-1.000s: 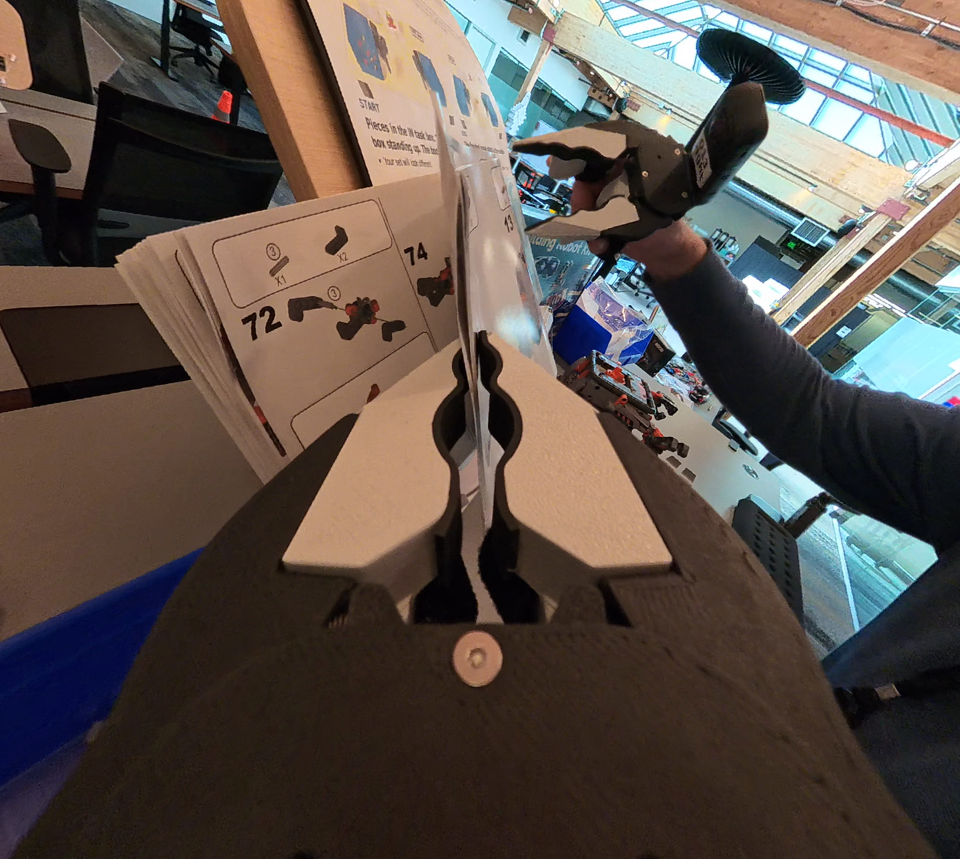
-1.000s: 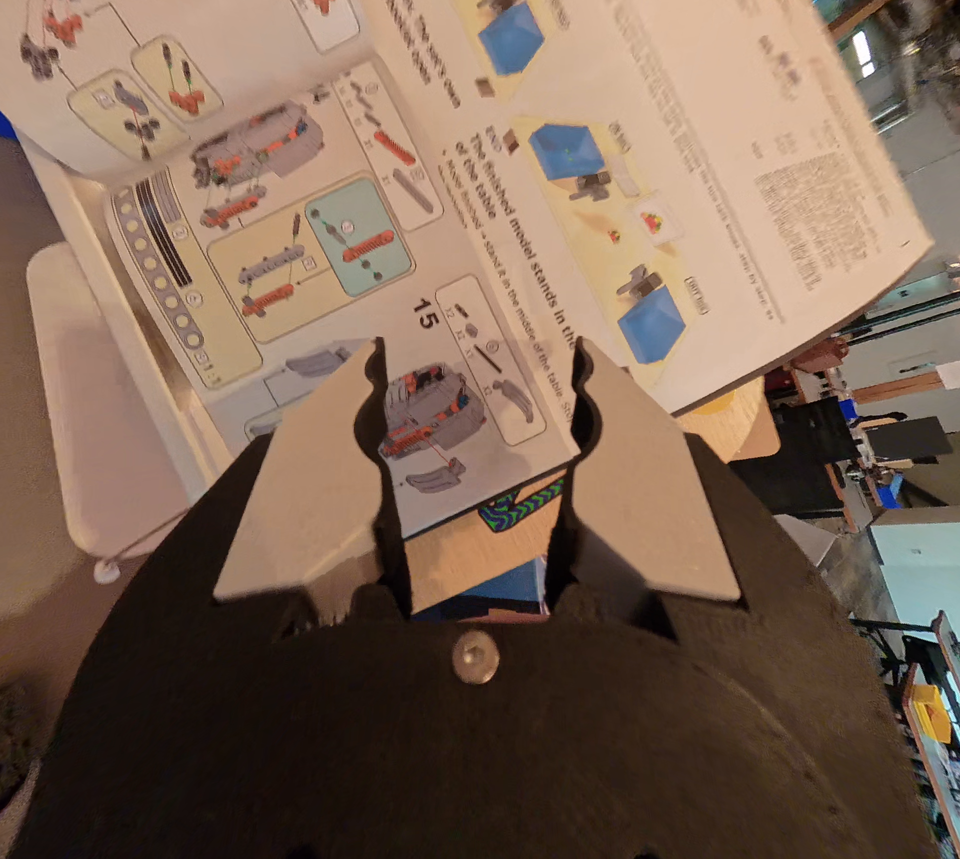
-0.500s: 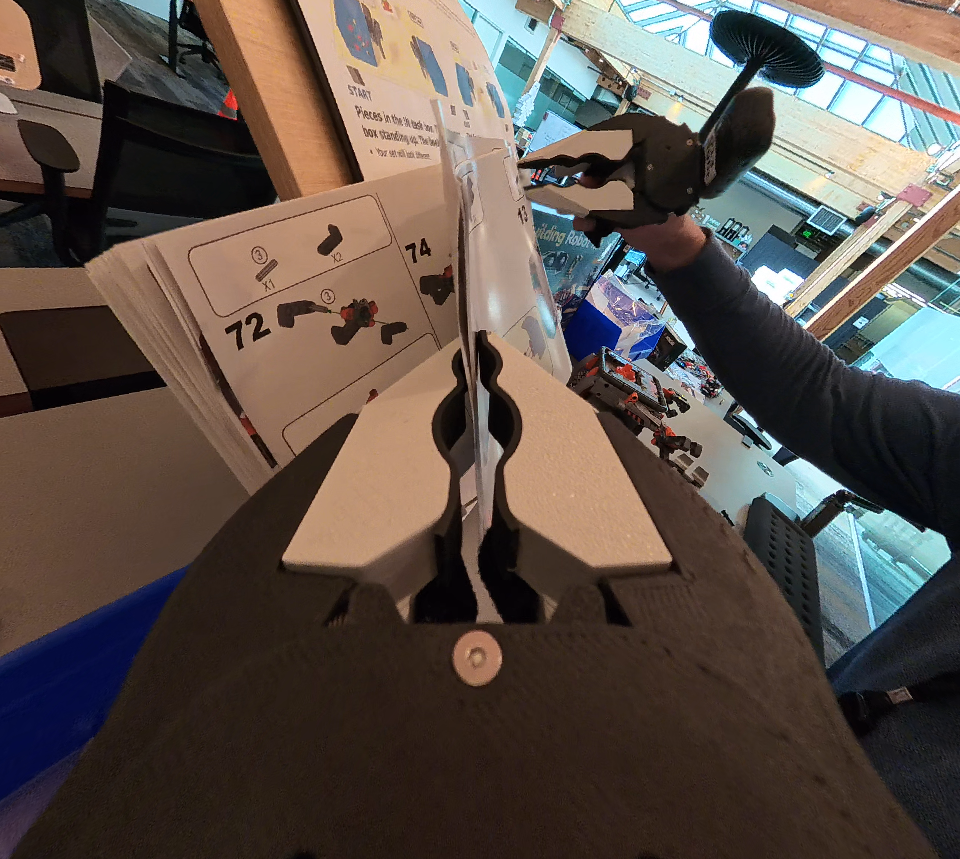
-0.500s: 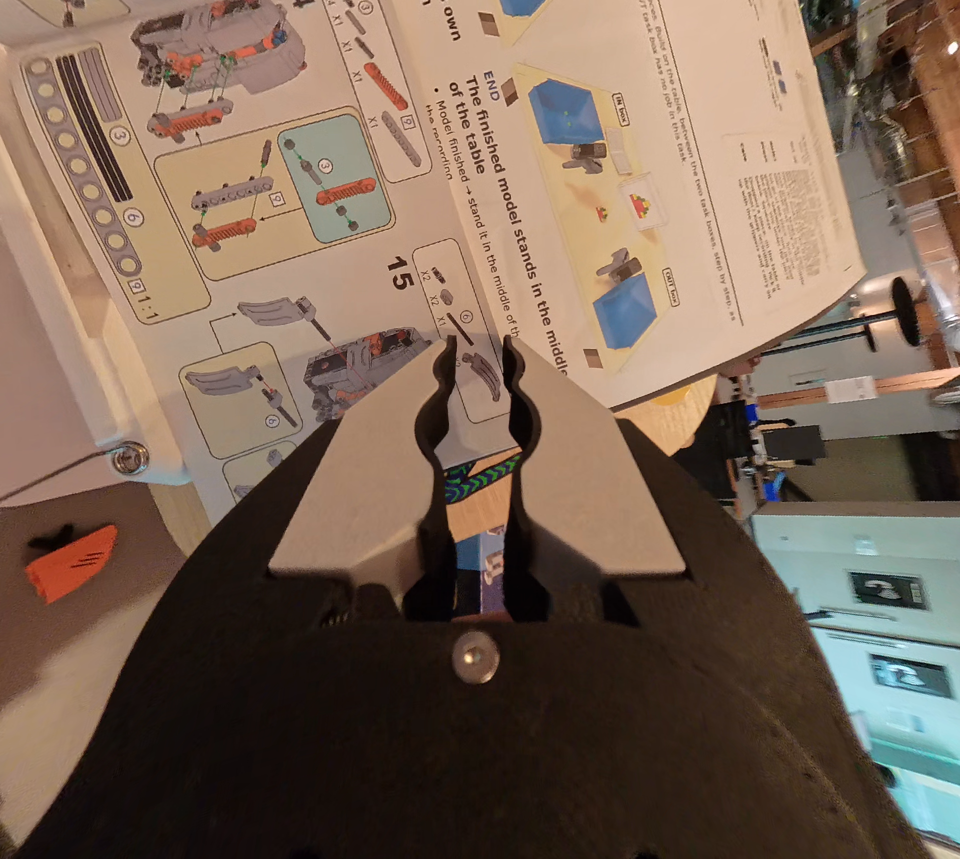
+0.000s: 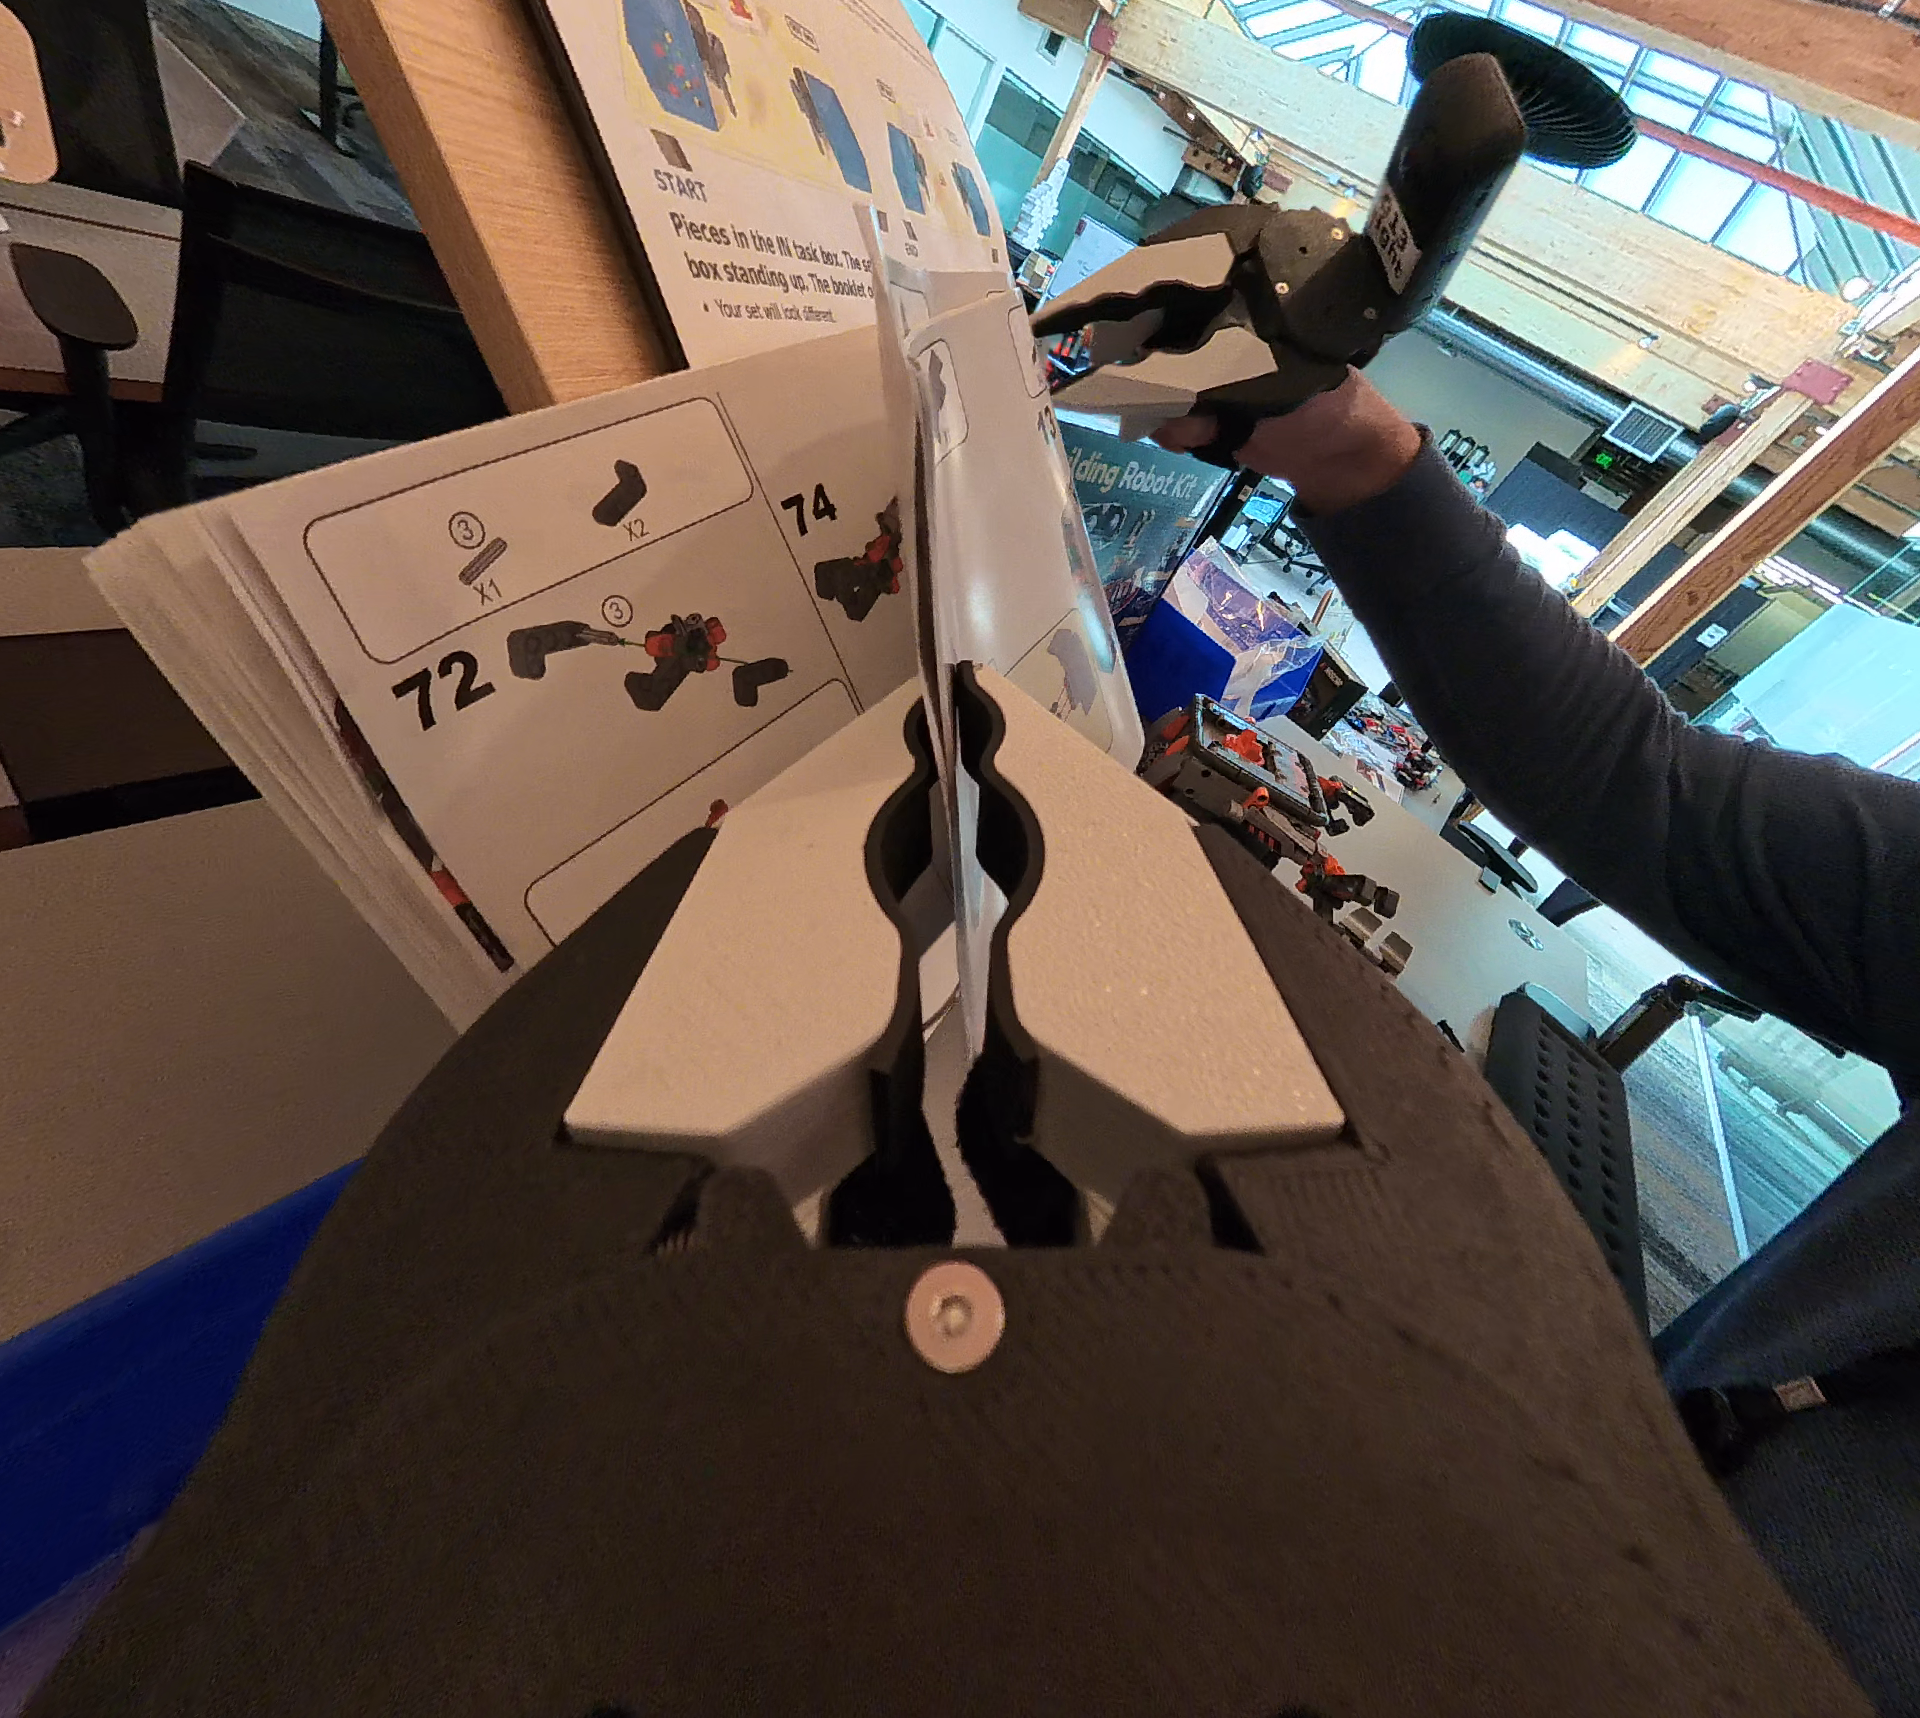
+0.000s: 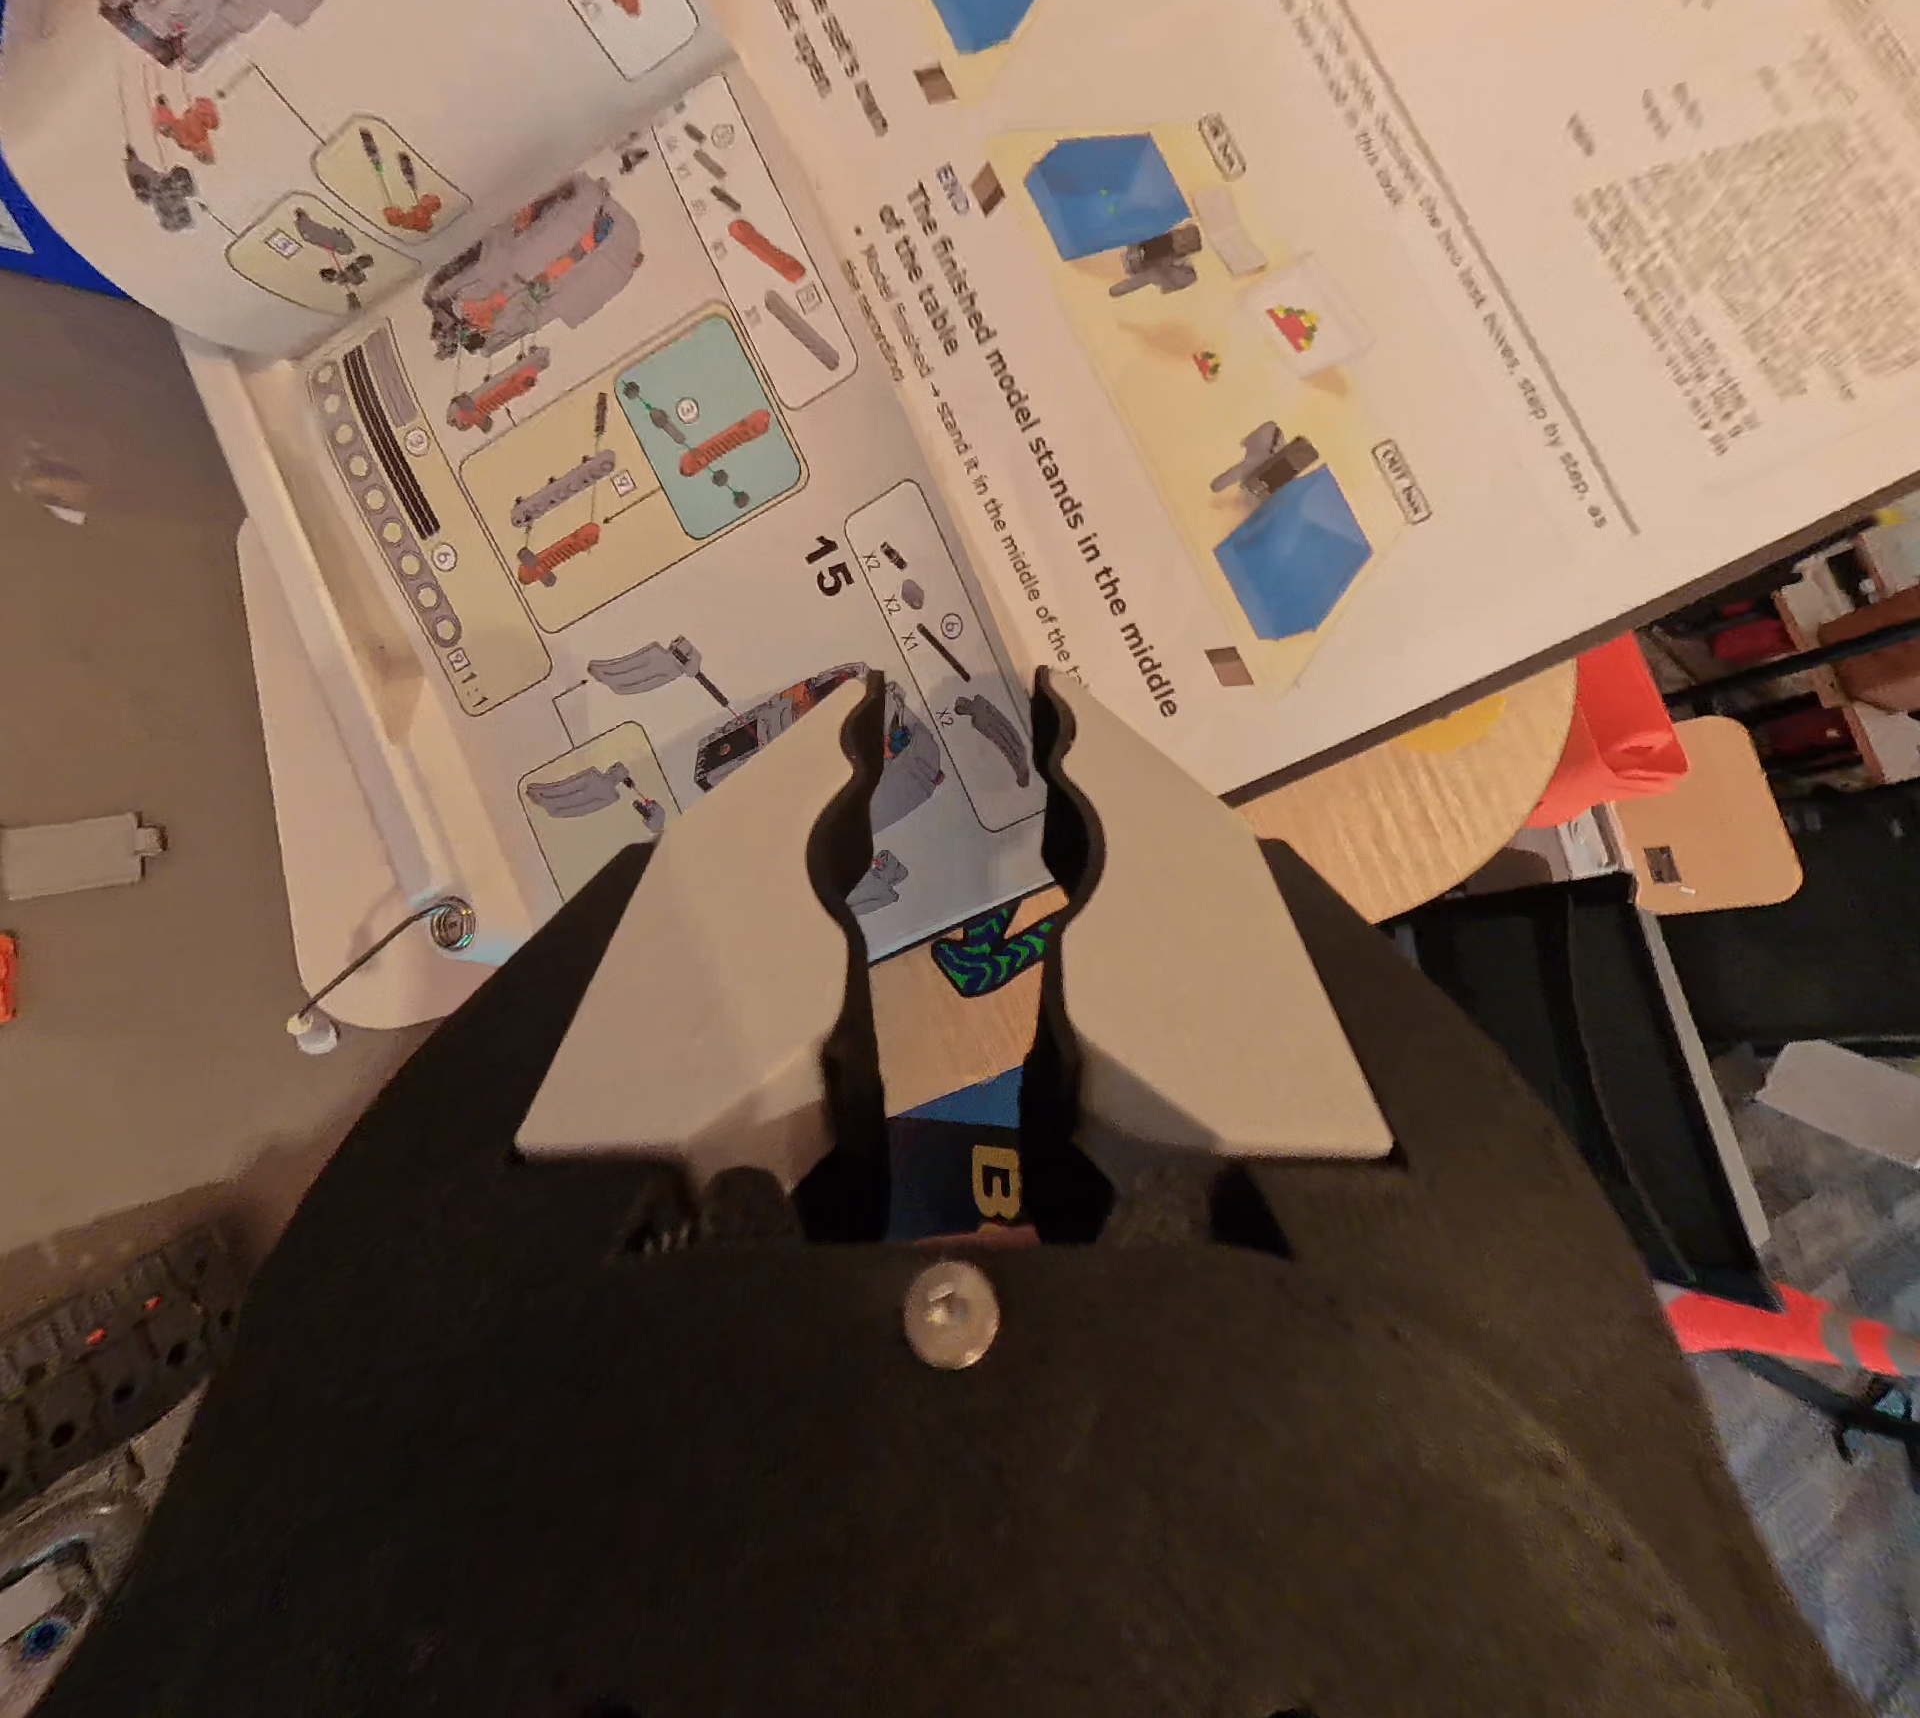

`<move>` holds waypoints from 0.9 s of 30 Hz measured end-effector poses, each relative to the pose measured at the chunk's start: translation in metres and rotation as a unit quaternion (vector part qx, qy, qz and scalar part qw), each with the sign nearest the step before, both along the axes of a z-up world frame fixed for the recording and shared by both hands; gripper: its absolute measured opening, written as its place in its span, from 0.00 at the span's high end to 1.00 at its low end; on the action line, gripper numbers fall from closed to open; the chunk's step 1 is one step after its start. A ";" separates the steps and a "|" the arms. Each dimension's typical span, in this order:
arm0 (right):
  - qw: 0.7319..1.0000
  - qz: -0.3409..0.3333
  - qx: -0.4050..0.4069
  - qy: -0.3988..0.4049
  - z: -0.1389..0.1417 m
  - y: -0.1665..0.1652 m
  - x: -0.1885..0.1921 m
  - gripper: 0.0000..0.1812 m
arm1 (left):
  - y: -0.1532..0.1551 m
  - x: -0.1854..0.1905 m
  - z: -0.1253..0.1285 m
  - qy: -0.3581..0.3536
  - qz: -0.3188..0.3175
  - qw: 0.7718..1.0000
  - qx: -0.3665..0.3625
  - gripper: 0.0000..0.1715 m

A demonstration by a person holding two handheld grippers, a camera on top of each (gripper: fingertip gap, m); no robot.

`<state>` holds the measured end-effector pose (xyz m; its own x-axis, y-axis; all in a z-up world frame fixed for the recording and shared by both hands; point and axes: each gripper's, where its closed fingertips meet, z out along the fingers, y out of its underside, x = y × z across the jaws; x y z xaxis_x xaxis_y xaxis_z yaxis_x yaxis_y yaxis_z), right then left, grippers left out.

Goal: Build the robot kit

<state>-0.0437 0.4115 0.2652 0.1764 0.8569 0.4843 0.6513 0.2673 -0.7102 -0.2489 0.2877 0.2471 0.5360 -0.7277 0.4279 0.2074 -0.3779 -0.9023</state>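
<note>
Pinching a few thin, glossy white booklet pages (image 5: pixel 961 588) edge-on, the left gripper (image 5: pixel 951 702) has its grey jaws closed on the paper, which runs down through the gap toward the screw at 6 o'clock. Those pages belong to a thick printed building-instruction booklet (image 5: pixel 540 629) whose fanned stack spreads toward 9 o'clock.

Judging by the look, the sheets are light, limp and slippery; they would likely crease or tear if pulled sideways. The free outer margin seems the safest place to take hold, away from the spine.

Behind the booklet, at 11 o'clock, a large printed instruction sheet (image 5: pixel 748 141) leans on a rounded light-wood board (image 5: pixel 436 89).

The right gripper (image 5: pixel 1070 354), held in a person's hand (image 5: pixel 1320 442) with a dark blue sleeve (image 5: pixel 1621 785), sits at 1 o'clock, just beside the pages' top edge. In its own view, the right gripper (image 6: pixel 956 681) shows its jaws apart with nothing between them, aimed at the open booklet (image 6: pixel 582 442) resting on a white stand with a wire page clip (image 6: pixel 364 951). The instruction sheet (image 6: pixel 1403 162) fills 12 to 2 o'clock.

Room is tight toward the board at 12 o'clock. More open space appears at 3 o'clock in the left view, above a table carrying a grey and orange brick model (image 5: pixel 1257 785).
</note>
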 end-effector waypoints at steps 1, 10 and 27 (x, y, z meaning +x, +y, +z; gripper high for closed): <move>1.000 -0.007 -0.001 -0.007 -0.002 0.003 0.001 0.85 | 0.000 0.001 0.000 0.000 -0.001 1.000 0.000 1.00; 0.998 0.048 0.047 -0.021 0.010 -0.014 0.008 1.00 | -0.002 -0.001 0.001 0.004 0.001 1.000 0.002 1.00; 0.976 0.080 -0.191 0.073 -0.012 -0.069 -0.003 1.00 | 0.002 0.008 -0.001 0.006 -0.003 1.000 -0.001 1.00</move>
<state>-0.0466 0.3430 0.2532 0.0695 0.9921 0.1048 0.5072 0.0553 -0.8600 -0.2411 0.2900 0.2462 0.5361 -0.7306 0.4228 0.1944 -0.3806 -0.9041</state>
